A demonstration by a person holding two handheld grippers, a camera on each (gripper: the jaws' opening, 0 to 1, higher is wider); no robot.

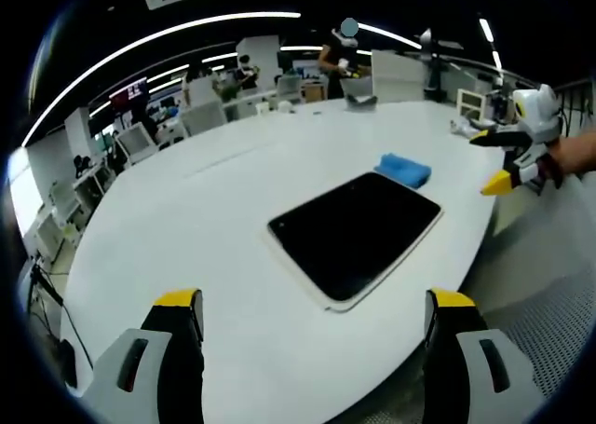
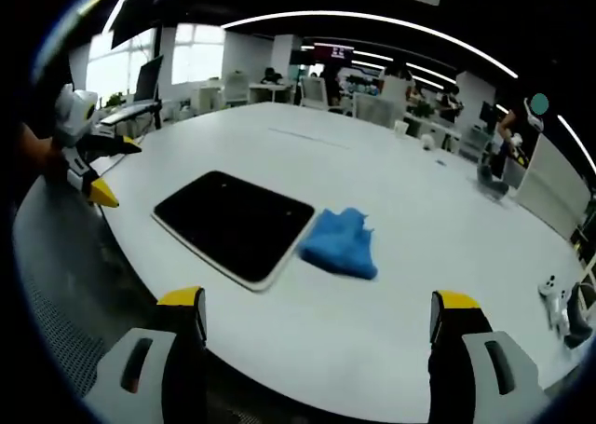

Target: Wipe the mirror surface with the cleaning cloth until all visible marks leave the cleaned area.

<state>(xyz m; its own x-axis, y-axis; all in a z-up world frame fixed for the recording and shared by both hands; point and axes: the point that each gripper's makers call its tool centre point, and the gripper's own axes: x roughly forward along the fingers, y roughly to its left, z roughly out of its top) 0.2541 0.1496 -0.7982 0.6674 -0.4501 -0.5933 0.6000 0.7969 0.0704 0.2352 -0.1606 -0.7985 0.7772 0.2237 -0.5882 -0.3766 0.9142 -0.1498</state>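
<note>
**Ana:** Progress looks like none to me. Start close in: the left gripper (image 1: 315, 317) has its jaws spread wide at the near edge of the table (image 1: 186, 210), with only bare tabletop between them.

**Ben:** Same on the other side. The right gripper (image 2: 317, 317) is also spread wide and carries nothing. It hangs just off the table's rim.

**Ana:** Next out, the mirror (image 1: 356, 233) lies flat near the table's edge, a dark slab with a pale border. Can you make out any marks on it?

**Ben:** No. In the right gripper view the mirror (image 2: 235, 224) reads as plain black, and I cannot tell at this size whether it is smeared or clean.

**Ana:** And the cleaning cloth (image 1: 403, 170)?

**Ben:** Blue, crumpled, lying on the table. In the right gripper view the cleaning cloth (image 2: 341, 243) sits just beside one short end of the mirror, touching it or very nearly so. Neither tool is near it.

**Ana:** So as I judge it, everything is left: pick up the cloth, bring it onto the glass, wipe until it is clear.

**Ben:** Agreed. Beyond that, the far tabletop has a few small items I can't identify, then desks, chairs and a person (image 1: 337, 59) standing at the back.
</note>
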